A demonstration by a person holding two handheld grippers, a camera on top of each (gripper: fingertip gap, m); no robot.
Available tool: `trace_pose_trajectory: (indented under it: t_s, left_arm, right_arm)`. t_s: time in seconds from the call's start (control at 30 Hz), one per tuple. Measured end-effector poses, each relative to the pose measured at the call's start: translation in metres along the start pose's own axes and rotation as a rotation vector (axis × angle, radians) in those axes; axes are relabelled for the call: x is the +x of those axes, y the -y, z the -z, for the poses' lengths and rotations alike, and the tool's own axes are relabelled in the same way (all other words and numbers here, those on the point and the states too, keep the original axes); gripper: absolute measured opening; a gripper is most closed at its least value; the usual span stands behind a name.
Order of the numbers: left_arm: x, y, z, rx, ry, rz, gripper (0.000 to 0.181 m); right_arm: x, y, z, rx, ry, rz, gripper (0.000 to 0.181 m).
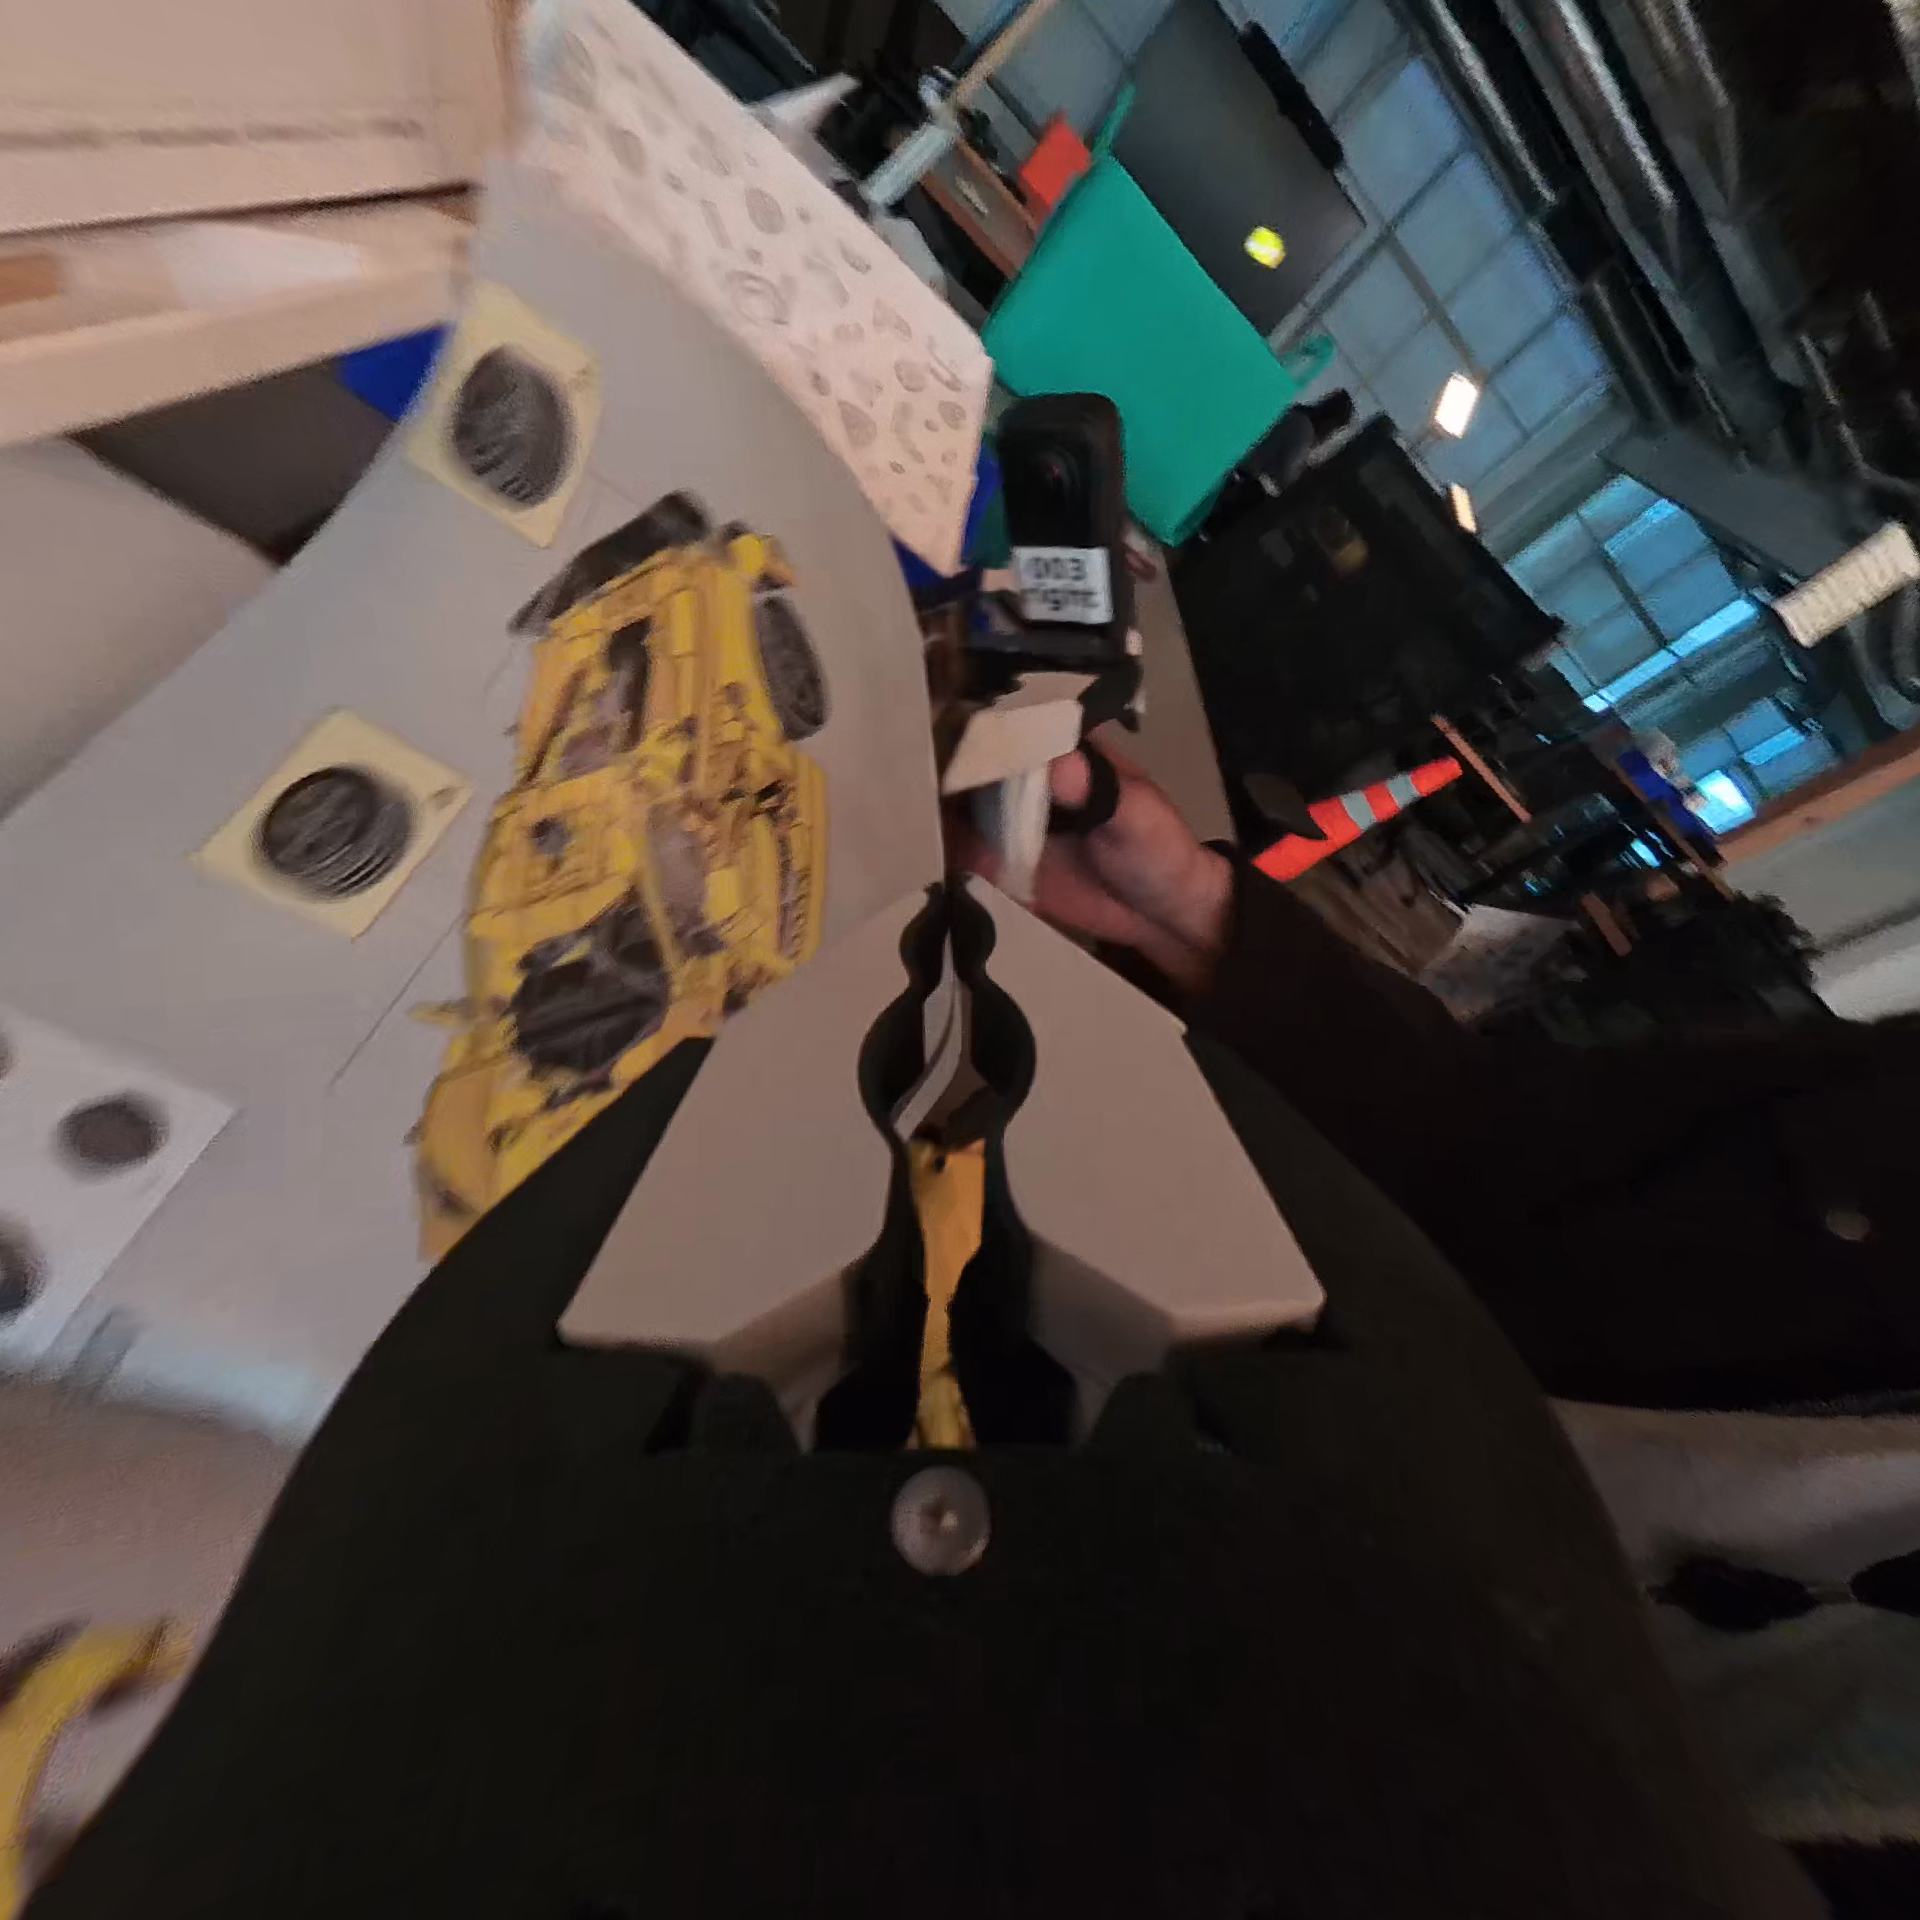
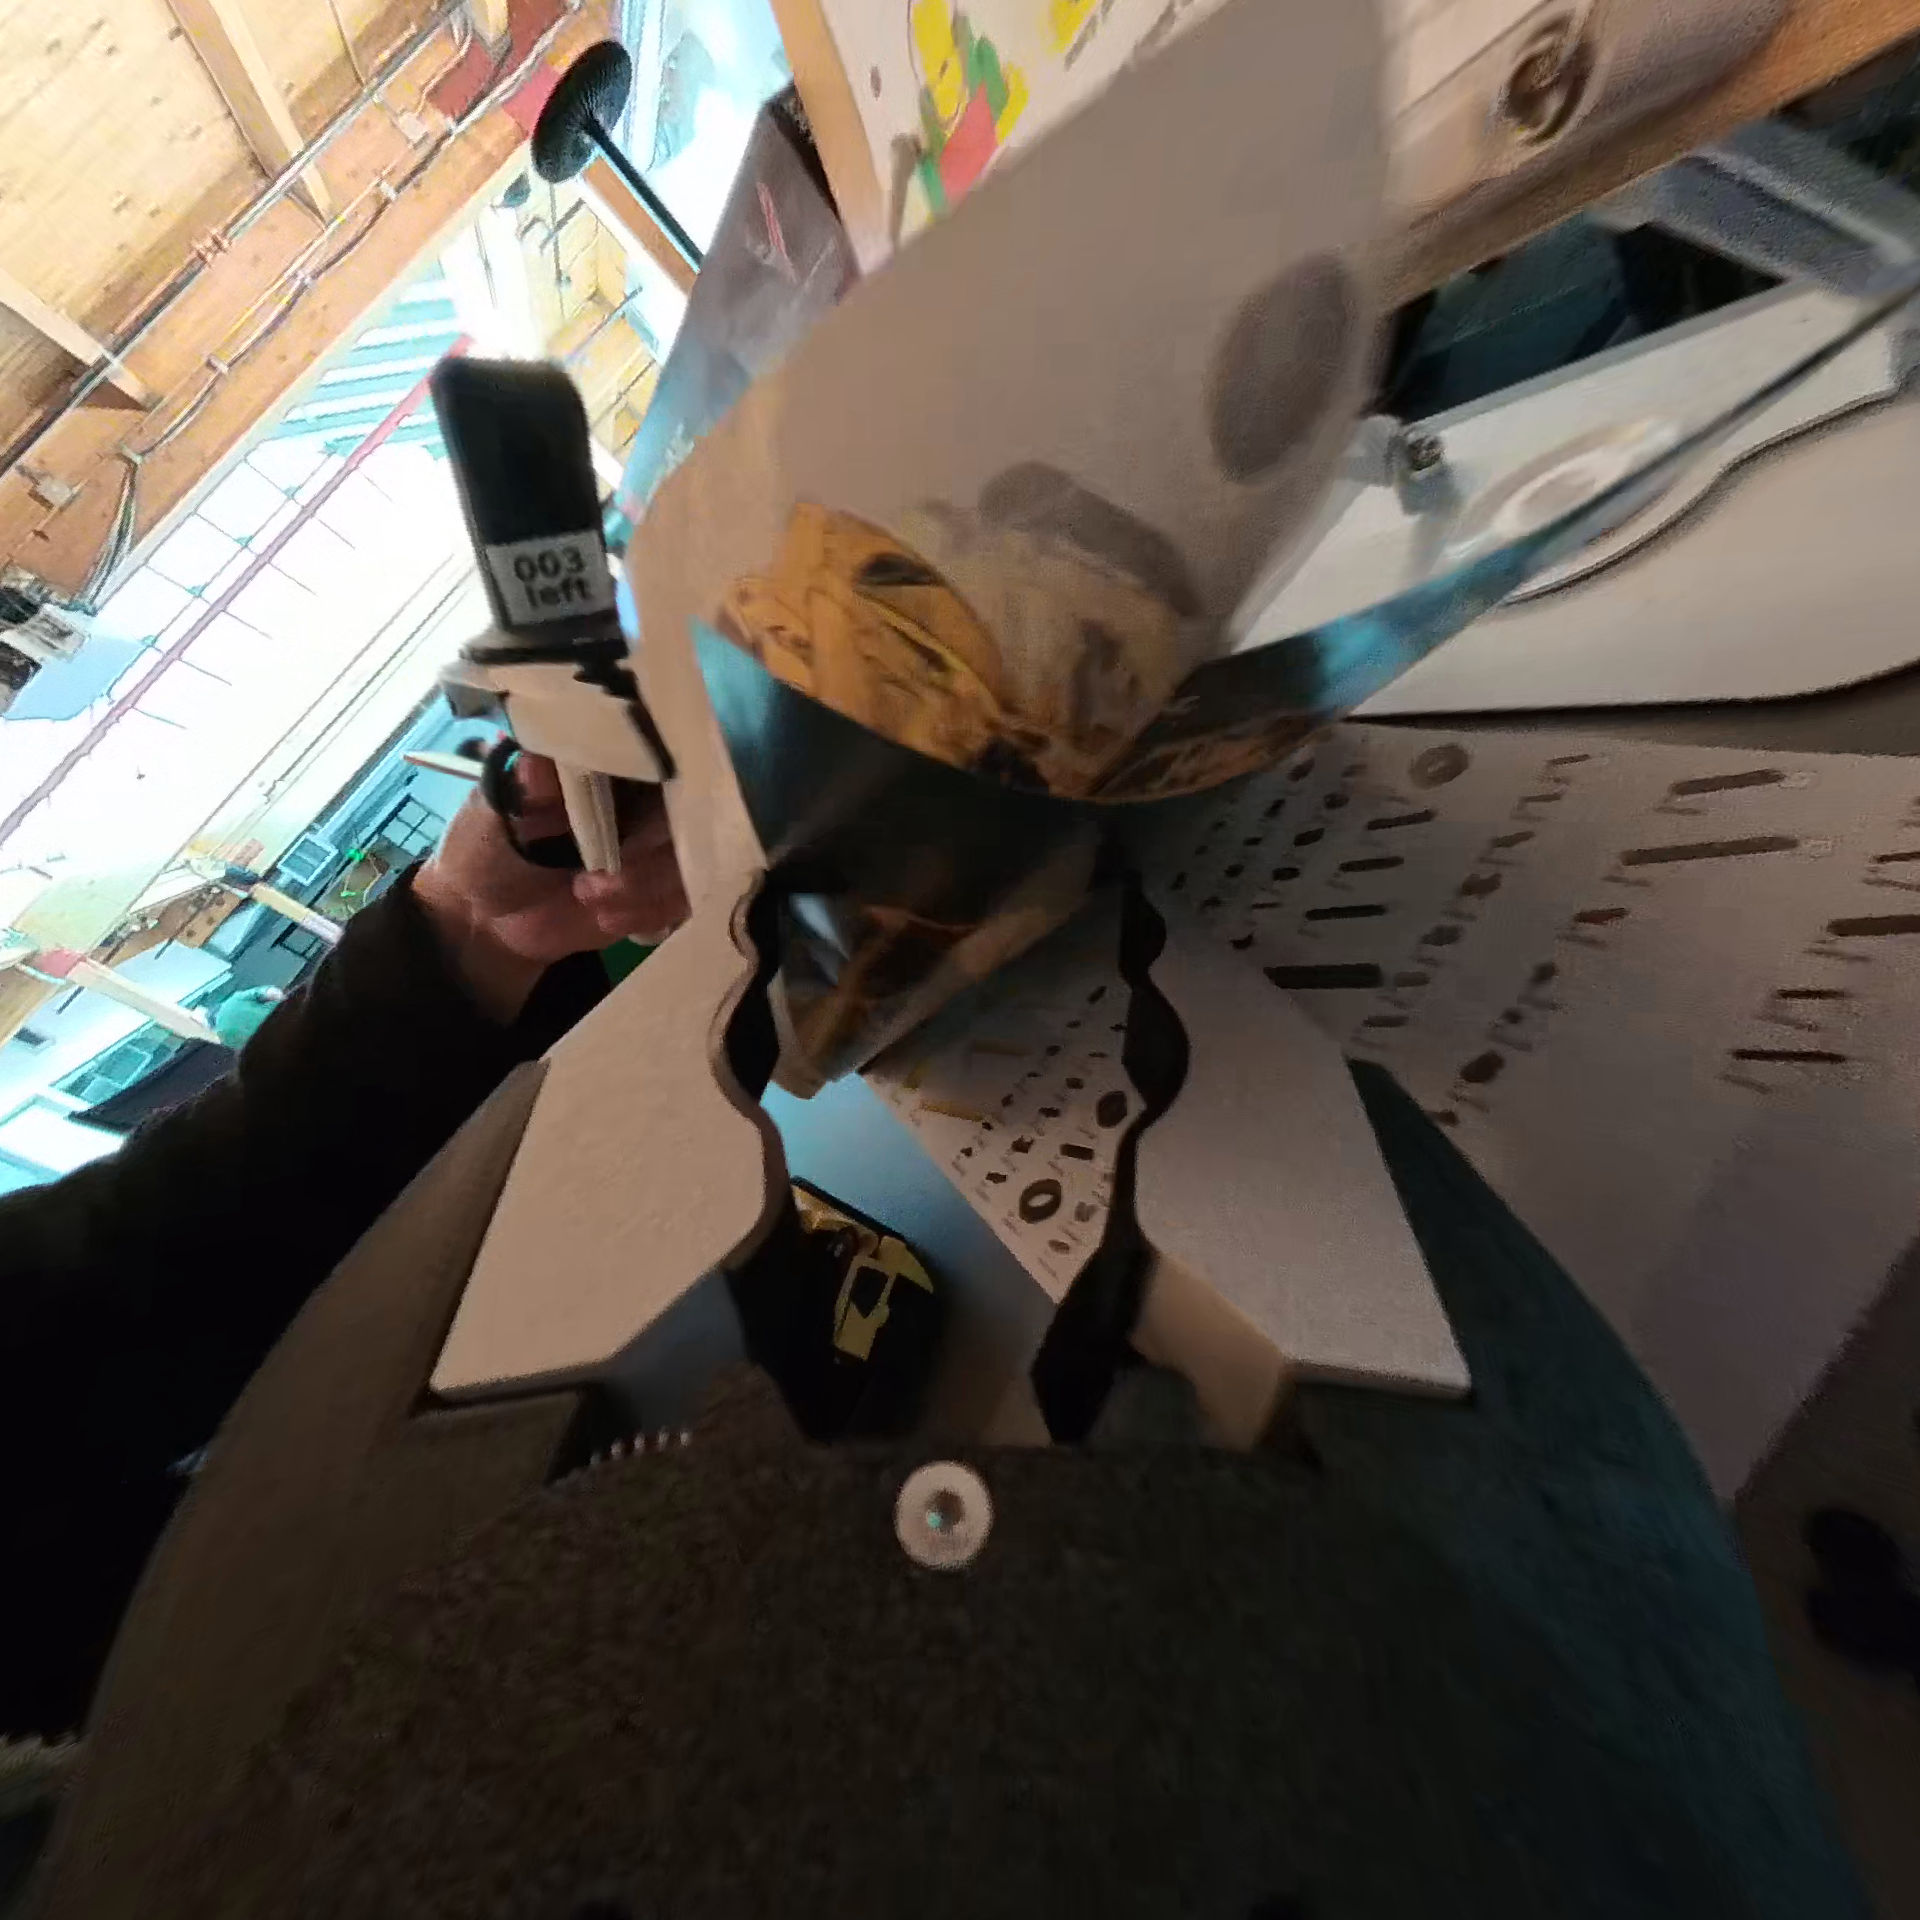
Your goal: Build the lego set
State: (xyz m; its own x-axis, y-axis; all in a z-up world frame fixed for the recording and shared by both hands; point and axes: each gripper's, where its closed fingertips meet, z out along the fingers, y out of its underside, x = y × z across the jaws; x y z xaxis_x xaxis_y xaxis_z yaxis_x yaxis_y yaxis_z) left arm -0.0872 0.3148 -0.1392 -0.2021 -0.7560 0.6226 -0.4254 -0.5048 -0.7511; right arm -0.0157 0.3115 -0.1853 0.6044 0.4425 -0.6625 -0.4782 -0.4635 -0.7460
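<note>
Booklet (image 1: pixel 675 790) pages are hanging pinched in the clenched left gripper (image 1: pixel 948 914); right gripper (image 2: pixel 940 997) is gaping around its cover.

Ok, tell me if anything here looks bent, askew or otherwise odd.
The instruction booklet is held in mid-air, not flat. The left gripper pinches one page edge, and in the right wrist view the pages buckle and curl between the right gripper's open jaws.
</note>
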Motion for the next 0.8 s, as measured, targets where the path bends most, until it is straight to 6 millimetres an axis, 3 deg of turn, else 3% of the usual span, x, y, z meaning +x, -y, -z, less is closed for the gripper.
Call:
trace_pose_trajectory:
  t_s: [0.1, 0.2, 0.27, 0.33, 0.4, 0.5, 0.53, 0.57, 0.6, 0.67, 0.8]
  left_arm:
    - [-0.01, -0.007, 0.047, 0.051, 0.112, 0.043, 0.0]
    - [-0.018, -0.033, 0.107, 0.086, 0.303, 0.056, 0.0]
    - [-0.025, -0.055, 0.152, 0.126, 0.436, 0.091, 0.0]
    - [-0.033, -0.077, 0.191, 0.175, 0.534, 0.155, 0.0]
    - [-0.049, -0.104, 0.221, 0.156, 0.655, 0.202, 0.001]
    - [-0.063, -0.135, 0.25, 0.139, 0.761, 0.256, 0.001]
    - [-0.065, -0.142, 0.259, 0.152, 0.784, 0.273, 0.0]
    - [-0.066, -0.146, 0.265, 0.172, 0.795, 0.287, 0.0]
    - [-0.068, -0.149, 0.27, 0.203, 0.809, 0.31, 0.0]
    - [-0.07, -0.155, 0.271, 0.243, 0.825, 0.332, 0.0]
    - [-0.072, -0.17, 0.261, 0.228, 0.84, 0.342, 0.001]
  right_arm:
    - [0.02, 0.009, 0.017, 0.017, -0.143, 0.044, 0.067]
    - [0.044, 0.025, 0.045, 0.064, -0.379, 0.143, 0.07]
    - [0.045, 0.041, 0.062, 0.106, -0.497, 0.277, 0.07]
    - [0.037, 0.049, 0.064, 0.093, -0.553, 0.403, 0.071]
    - [0.022, 0.04, 0.046, -0.004, -0.548, 0.532, 0.079]
    - [-0.001, 0.011, -0.002, -0.215, -0.544, 0.847, 0.084]
    - [-0.008, -0.002, -0.02, -0.262, -0.522, 0.902, 0.082]
    - [-0.012, -0.027, -0.033, -0.407, -0.496, 0.938, 0.062]
    - [-0.011, -0.048, -0.041, -0.602, -0.51, 0.981, 0.051]
    - [-0.017, -0.076, -0.067, -0.83, -0.466, 0.96, 0.083]
    - [-0.038, -0.081, -0.126, -0.979, -0.276, 0.939, 0.093]
